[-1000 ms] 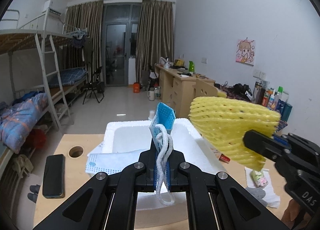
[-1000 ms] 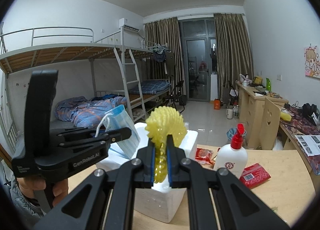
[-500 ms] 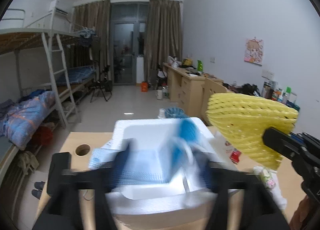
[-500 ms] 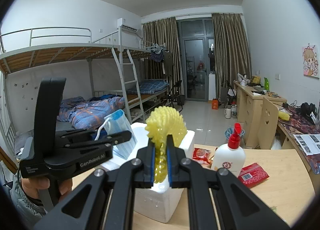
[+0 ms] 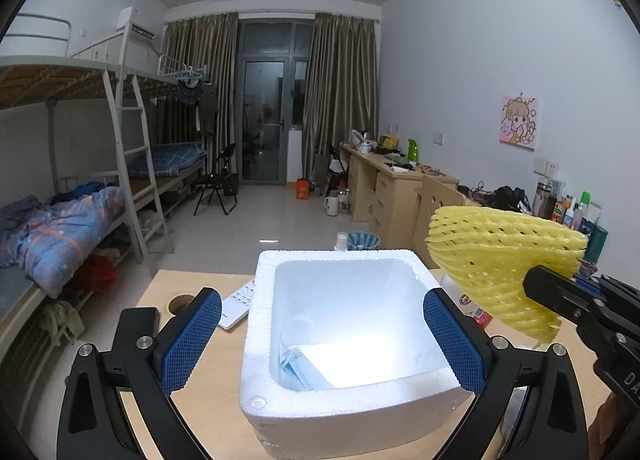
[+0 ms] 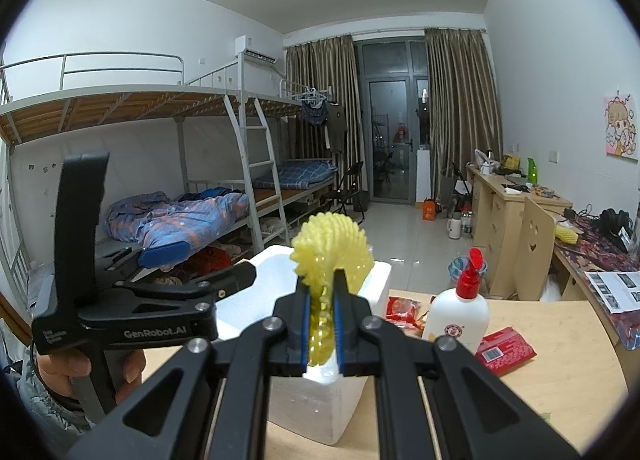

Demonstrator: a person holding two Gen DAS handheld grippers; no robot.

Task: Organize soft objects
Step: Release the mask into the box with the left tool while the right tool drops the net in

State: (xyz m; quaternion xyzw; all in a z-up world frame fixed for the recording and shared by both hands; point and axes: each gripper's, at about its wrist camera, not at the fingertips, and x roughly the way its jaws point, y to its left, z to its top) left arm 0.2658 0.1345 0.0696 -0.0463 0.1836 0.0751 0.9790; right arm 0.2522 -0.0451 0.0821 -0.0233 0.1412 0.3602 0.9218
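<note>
A white foam box (image 5: 264, 340) stands on the wooden table. A blue face mask (image 5: 298, 370) lies on its floor near the front left corner. My left gripper (image 5: 322, 320) hovers over the box with its jaws opening wide and nothing held between the blue pads (image 5: 192, 340). In the right wrist view the left gripper (image 6: 208, 264) shows from the side at the left, a hand on its handle. My right gripper (image 6: 322, 292) is shut on a yellow foam fruit net (image 6: 330, 244), held just above the box's right rim (image 5: 430, 288). The net (image 5: 496, 256) fans out from the jaws.
A white remote (image 5: 236, 306), a dark phone (image 5: 134, 324) and a cable hole (image 5: 180, 302) lie left of the box. A white bottle with a red pump (image 6: 458, 320) and red packets (image 6: 506, 350) sit to its right. Bunk beds and desks line the room behind.
The left gripper has let go of the blue mask, which fell into the foam box, and its jaws have spread wide. The right gripper kept still with the yellow net.
</note>
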